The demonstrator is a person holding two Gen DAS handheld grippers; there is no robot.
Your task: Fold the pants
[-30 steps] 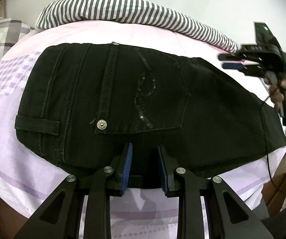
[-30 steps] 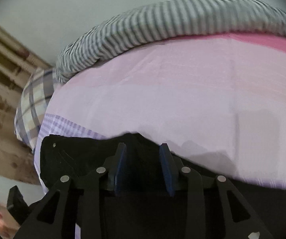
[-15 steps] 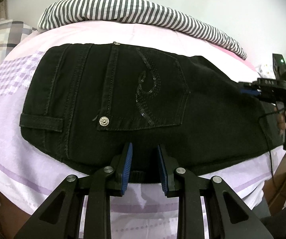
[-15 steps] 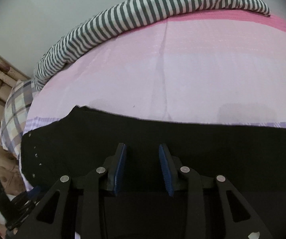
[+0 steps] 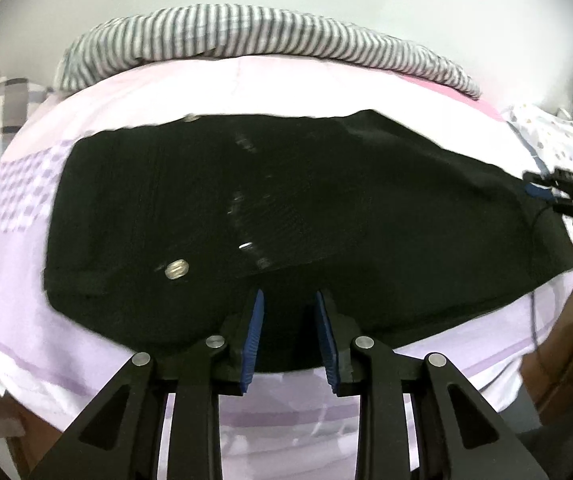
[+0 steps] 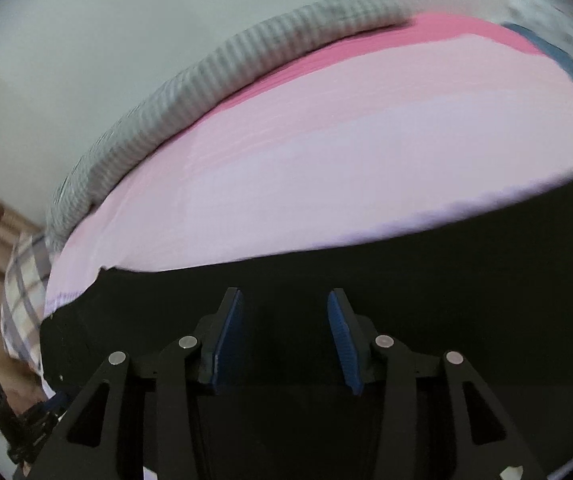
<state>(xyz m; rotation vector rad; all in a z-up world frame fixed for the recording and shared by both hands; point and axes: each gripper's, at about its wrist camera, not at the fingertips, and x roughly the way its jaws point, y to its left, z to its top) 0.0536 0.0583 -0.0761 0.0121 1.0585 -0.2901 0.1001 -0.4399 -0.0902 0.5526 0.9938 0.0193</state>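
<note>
pants (image 5: 306, 220): black, flat on bed (image 5: 26, 280), long axis left-right, waist end left, legs running right
left gripper (image 5: 288, 320): jaws apart, straddling near edge, nothing pinched
right gripper (image 6: 284, 328): wide open over legs, holding nothing

Motion blur smears both views. On the black pants (image 5: 286, 216), stitching and pocket detail dissolve, leaving only a streaked rivet (image 5: 176, 269). The right gripper (image 5: 542, 192) sits at the bed's right edge, its tips too small to judge. In the right wrist view the pants (image 6: 366, 280) run off the frame's bottom and right, and the striped bedding (image 6: 206, 80) turns grey.
</note>
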